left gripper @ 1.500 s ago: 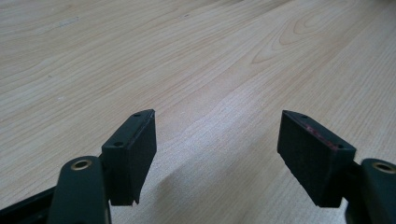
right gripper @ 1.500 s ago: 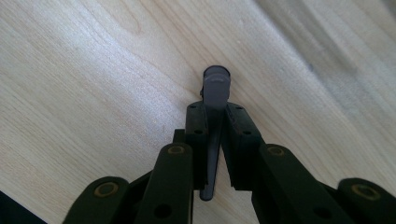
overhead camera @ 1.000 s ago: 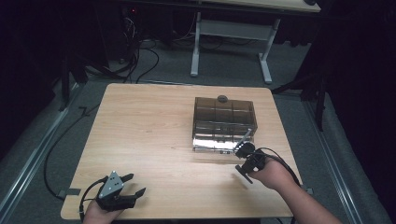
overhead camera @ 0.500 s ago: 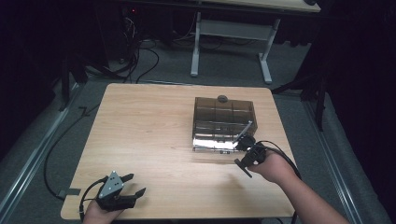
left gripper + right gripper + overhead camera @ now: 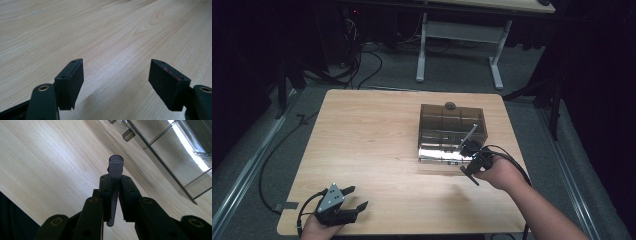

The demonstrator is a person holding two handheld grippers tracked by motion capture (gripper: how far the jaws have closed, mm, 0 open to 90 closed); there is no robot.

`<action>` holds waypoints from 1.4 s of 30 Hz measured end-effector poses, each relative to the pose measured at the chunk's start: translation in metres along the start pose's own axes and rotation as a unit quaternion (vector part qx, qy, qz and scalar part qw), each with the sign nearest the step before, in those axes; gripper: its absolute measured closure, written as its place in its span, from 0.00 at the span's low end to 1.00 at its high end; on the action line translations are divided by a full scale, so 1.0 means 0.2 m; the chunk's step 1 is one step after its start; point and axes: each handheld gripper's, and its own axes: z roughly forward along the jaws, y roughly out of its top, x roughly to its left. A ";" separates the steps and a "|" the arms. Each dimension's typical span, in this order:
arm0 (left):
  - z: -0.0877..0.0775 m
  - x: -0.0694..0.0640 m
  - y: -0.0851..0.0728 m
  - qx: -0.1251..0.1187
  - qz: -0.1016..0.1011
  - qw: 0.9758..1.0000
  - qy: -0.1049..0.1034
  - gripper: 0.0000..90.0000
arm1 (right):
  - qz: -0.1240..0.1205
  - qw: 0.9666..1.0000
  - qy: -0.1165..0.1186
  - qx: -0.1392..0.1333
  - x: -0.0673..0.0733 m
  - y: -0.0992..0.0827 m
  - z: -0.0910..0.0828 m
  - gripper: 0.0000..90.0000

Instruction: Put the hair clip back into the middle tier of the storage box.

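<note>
My right gripper [image 5: 467, 146] hovers at the front right corner of a smoky clear compartment box [image 5: 452, 120], shut on a thin grey capped tube [image 5: 470, 134] that slants up over the box's front edge. In the right gripper view the jaws [image 5: 115, 178] pinch the tube [image 5: 115, 166] near its cap, and the box [image 5: 175, 150] lies just ahead at the upper right. My left gripper [image 5: 358, 196] rests open at the table's front left corner. Between its fingers [image 5: 116, 75] there is nothing but bare wood.
The wooden table [image 5: 372, 140] has bare room left of the box. A small dark knob [image 5: 450, 105] sits on the box's far rim. Small vials [image 5: 128, 135] lie inside the box's near compartments. Cables and a desk frame [image 5: 459, 32] are on the floor beyond.
My right gripper has risen a little and moved toward the box with the tube held in it. The left gripper has kept still.
</note>
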 end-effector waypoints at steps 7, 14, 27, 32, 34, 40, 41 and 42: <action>0.00 0.00 0.00 -0.003 -0.003 1.000 0.001 0.32 | -0.016 1.000 -0.005 -0.006 -0.01 0.06 -0.03 0.90; 0.00 0.00 0.00 -0.005 -0.005 1.000 0.003 0.32 | -0.007 1.000 -0.006 -0.007 -0.01 0.12 -0.06 0.90; 0.00 0.00 0.00 -0.004 -0.006 1.000 -0.001 0.32 | -0.038 0.999 -0.012 -0.013 -0.05 0.27 -0.07 0.90; 0.00 0.01 0.00 -0.001 -0.004 1.000 -0.003 0.32 | -0.042 0.999 -0.011 -0.021 -0.06 0.33 -0.06 0.90; 0.00 0.01 0.00 -0.001 -0.003 1.000 -0.004 0.32 | -0.043 0.999 -0.011 -0.020 -0.06 0.36 -0.05 0.90; 0.00 0.00 0.00 -0.001 -0.004 1.000 -0.004 0.32 | -0.049 0.999 -0.011 -0.018 -0.08 0.40 -0.02 0.90; 0.00 0.00 0.00 -0.001 -0.003 1.000 -0.004 0.32 | -0.051 0.998 -0.012 -0.019 -0.09 0.42 -0.02 0.90; 0.00 0.00 0.00 -0.001 -0.003 1.000 -0.005 0.32 | -0.051 0.998 -0.012 -0.019 -0.09 0.42 -0.02 0.90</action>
